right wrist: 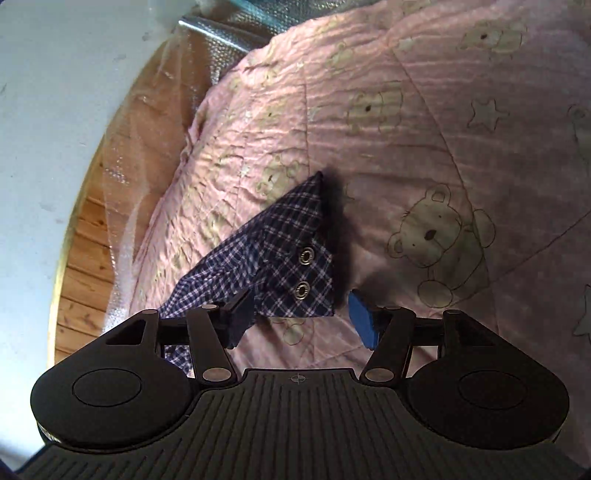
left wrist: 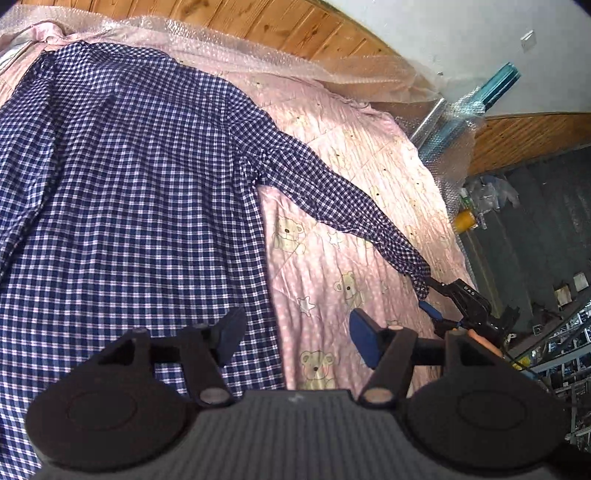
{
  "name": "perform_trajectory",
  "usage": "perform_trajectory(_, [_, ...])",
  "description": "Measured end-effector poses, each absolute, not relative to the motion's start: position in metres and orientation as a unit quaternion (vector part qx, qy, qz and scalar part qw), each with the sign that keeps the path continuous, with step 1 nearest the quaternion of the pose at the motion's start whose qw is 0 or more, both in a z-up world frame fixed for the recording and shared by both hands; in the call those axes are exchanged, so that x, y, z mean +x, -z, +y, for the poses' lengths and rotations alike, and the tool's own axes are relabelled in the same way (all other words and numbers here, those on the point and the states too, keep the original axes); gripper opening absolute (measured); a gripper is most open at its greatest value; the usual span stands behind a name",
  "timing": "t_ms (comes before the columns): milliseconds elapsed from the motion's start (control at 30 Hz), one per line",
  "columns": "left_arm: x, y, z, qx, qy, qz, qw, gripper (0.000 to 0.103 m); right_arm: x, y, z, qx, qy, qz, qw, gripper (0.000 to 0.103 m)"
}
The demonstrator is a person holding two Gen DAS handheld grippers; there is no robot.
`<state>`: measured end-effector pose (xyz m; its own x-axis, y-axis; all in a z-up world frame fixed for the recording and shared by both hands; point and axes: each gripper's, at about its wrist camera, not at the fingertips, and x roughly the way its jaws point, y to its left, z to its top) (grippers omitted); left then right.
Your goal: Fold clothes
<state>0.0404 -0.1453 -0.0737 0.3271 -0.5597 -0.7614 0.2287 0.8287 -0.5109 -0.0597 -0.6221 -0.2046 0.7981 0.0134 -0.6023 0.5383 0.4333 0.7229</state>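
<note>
A navy-and-white checked shirt [left wrist: 122, 192] lies spread flat on a pink quilt [left wrist: 332, 243] printed with teddy bears and stars; the quilt is the landmark for everything here. The shirt's body covers the quilt's left part in the left wrist view; one long sleeve [left wrist: 332, 195] stretches out from the body across the bare quilt toward its right edge, near the dark floor [left wrist: 535, 221]. Along the quilt's far edge runs a sheet of bubble wrap [left wrist: 258, 59]; behind that stands a wooden board [left wrist: 258, 22].

The left gripper [left wrist: 291, 334] hovers above the quilt at the shirt's side hem; its jaws stand wide apart, released, holding nothing; one blue pad sits over the checked cloth, the other over pink quilt.

The right gripper [right wrist: 301, 319] is at the sleeve's end, over the quilt near its right edge; seen from its own camera the jaws are spread apart, and the cuff [right wrist: 295, 266] with two metal snaps [right wrist: 306, 255] lies on the quilt between and just ahead of them; the left pad touches or overlaps the cuff's edge, the right pad stands clear of it; the cuff is not clamped.
</note>
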Motion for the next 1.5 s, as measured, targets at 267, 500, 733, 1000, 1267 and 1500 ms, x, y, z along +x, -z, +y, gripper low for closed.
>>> perform_trajectory(267, [0.054,0.068,-0.216,-0.135,0.270,0.529,0.793,0.065,-0.028,0.198,-0.639,0.475,0.117,0.277,0.827,0.009])
perform_trajectory(500, [0.102,0.039,-0.293,-0.088,0.318,0.484,0.810,0.078,-0.010,0.119,-0.552,0.223,0.018,0.274,0.935,0.001])
perform_trajectory(733, [0.137,0.065,-0.377,-0.024,0.344,0.491,0.800,0.087,0.006,0.113,-0.493,0.131,-0.038,0.288,0.948,0.000])
perform_trajectory(1000, [0.164,0.124,-0.386,-0.121,0.331,0.538,0.766,0.087,0.003,0.117,-0.483,0.114,-0.058,0.291,0.948,0.000])
perform_trajectory(1267, [0.176,0.145,-0.382,-0.140,0.329,0.572,0.738,0.008,0.005,0.120,-0.474,0.112,-0.080,0.298,0.945,0.001])
perform_trajectory(1500, [0.185,0.034,-0.236,-0.179,0.293,0.475,0.810,0.007,-0.018,0.101,-0.463,0.148,-0.132,0.277,0.940,0.040])
